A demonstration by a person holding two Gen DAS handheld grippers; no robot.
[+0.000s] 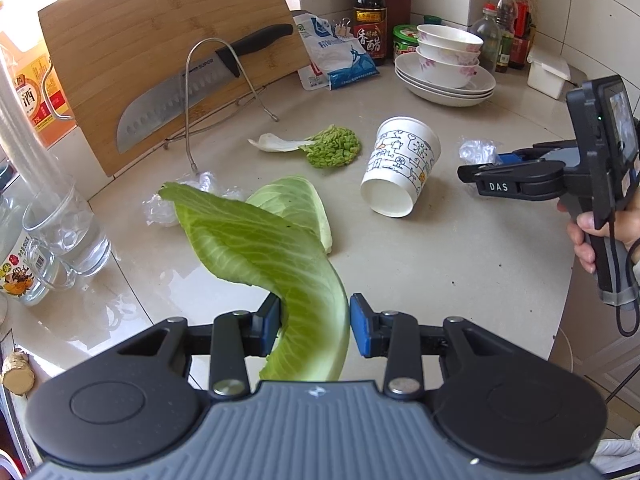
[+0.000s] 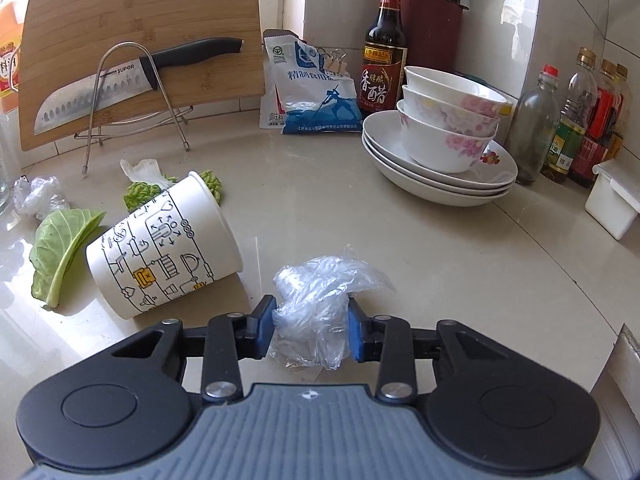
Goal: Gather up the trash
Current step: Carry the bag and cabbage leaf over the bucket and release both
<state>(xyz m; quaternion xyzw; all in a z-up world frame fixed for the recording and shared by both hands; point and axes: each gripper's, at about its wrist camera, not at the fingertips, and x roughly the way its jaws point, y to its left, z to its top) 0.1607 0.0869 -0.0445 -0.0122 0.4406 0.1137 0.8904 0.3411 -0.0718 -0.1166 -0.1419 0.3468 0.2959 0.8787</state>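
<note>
My left gripper (image 1: pixel 314 328) is shut on the stem end of a big green cabbage leaf (image 1: pixel 256 240), which arcs up over the counter. A second cabbage leaf (image 1: pixel 296 204) lies flat behind it. My right gripper (image 2: pixel 311 330) is shut on a crumpled wad of clear plastic film (image 2: pixel 316 300), low over the counter. A printed paper cup (image 2: pixel 160 248) lies on its side to the left of that gripper. Beyond the cup lies a crinkled green leaf scrap (image 1: pixel 332 146). Another clear plastic wad (image 1: pixel 160 208) sits near the wire rack's foot.
A bamboo cutting board (image 1: pixel 160 40) and a knife (image 1: pixel 180 96) lean in a wire rack at the back left. Stacked bowls on plates (image 2: pixel 440 148), a vinegar bottle (image 2: pixel 384 48), oil bottles and a salt bag (image 2: pixel 312 92) line the back. Glass mugs (image 1: pixel 68 232) stand at the left.
</note>
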